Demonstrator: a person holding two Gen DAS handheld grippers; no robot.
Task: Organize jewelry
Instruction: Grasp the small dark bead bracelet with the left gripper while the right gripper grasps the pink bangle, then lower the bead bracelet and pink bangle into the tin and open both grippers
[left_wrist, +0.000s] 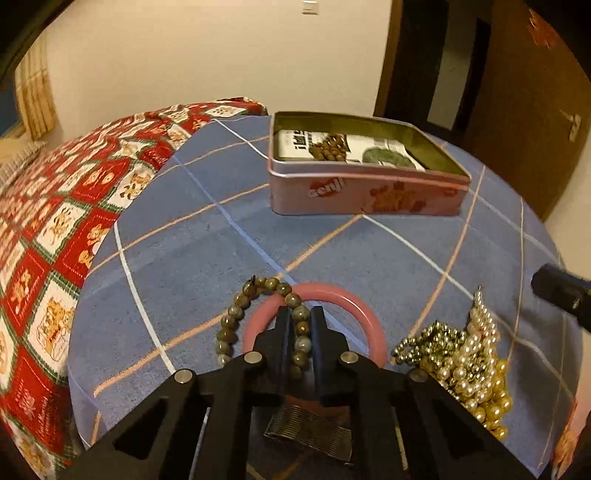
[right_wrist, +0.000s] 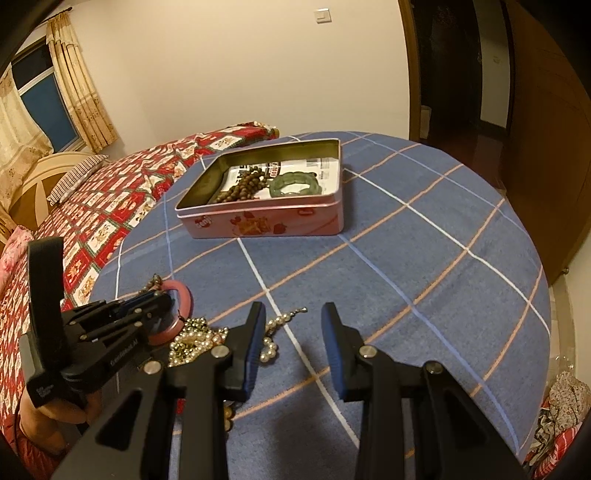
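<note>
Left wrist view only: left gripper (left_wrist: 300, 314) clenched on a stone-bead bracelet (left_wrist: 236, 321) lying across the pink bangle (left_wrist: 364, 314), gold and pearl bead strands (left_wrist: 469, 354) just right of it on the blue checked cloth (left_wrist: 192, 258). Right wrist view only: right gripper (right_wrist: 293, 314) spread wide, grasping nothing, above the cloth. Farther back, pink tin (right_wrist: 266, 221) holding brown beads (right_wrist: 240, 188) and a green bracelet (right_wrist: 295, 184).

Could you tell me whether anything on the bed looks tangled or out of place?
Yes. The pearl and gold bead necklaces lie in one tangled heap on the blue checked cloth. The brown bead bracelet lies across the pink bangle, and the left gripper is shut on it. The pink tin already holds two pieces.
</note>
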